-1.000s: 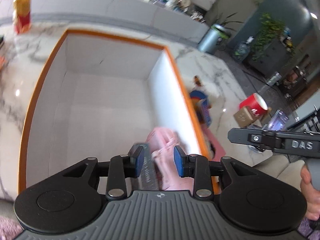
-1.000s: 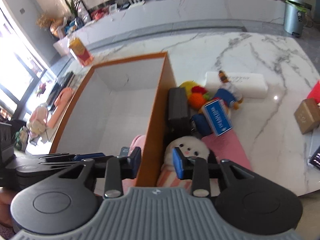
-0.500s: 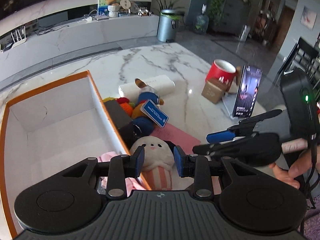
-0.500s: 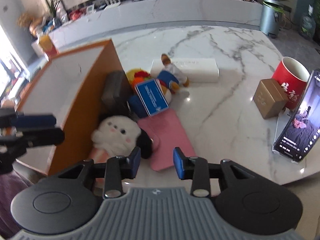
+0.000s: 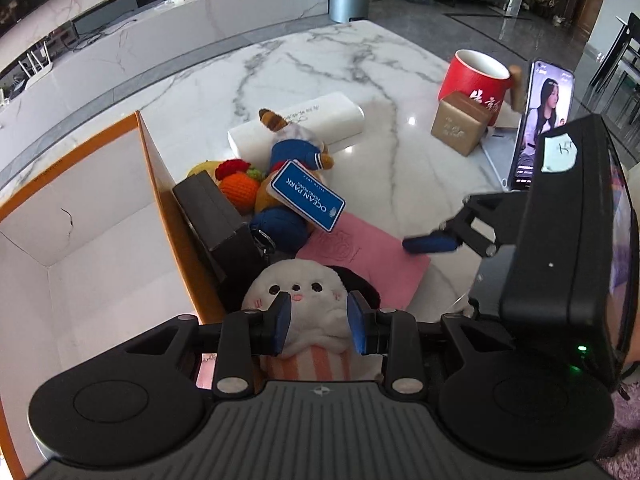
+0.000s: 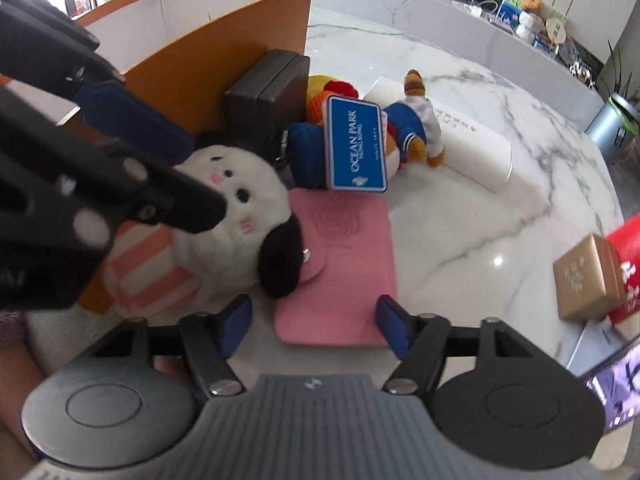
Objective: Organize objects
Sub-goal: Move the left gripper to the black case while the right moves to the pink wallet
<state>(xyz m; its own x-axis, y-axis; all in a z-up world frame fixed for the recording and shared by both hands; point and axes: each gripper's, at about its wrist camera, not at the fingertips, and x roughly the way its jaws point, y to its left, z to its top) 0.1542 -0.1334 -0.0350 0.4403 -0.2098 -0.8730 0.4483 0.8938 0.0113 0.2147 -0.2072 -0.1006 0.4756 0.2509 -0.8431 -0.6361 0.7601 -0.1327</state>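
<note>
An orange box with white inside (image 5: 96, 240) stands at the left, also in the right wrist view (image 6: 224, 40). Beside it lie a white plush with striped body (image 5: 308, 300), a black case (image 5: 216, 216), a blue Ocean Park card (image 5: 308, 196), a knitted doll (image 5: 296, 148) and a pink pouch (image 5: 368, 256). My left gripper (image 5: 319, 326) is open just above the plush (image 6: 236, 200). My right gripper (image 6: 314, 326) is wide open, its fingers either side of the pink pouch's (image 6: 344, 256) near end.
A white roll (image 5: 316, 120), a gold box (image 5: 460, 128), a red mug (image 5: 480, 76) and a propped phone (image 5: 544, 120) stand on the marble table (image 5: 360, 48). The right gripper's body (image 5: 560, 240) is close on the right.
My left gripper left the box, where a pink item lay, and came over the plush. My right gripper swung right, opened wider and came down to the pink pouch.
</note>
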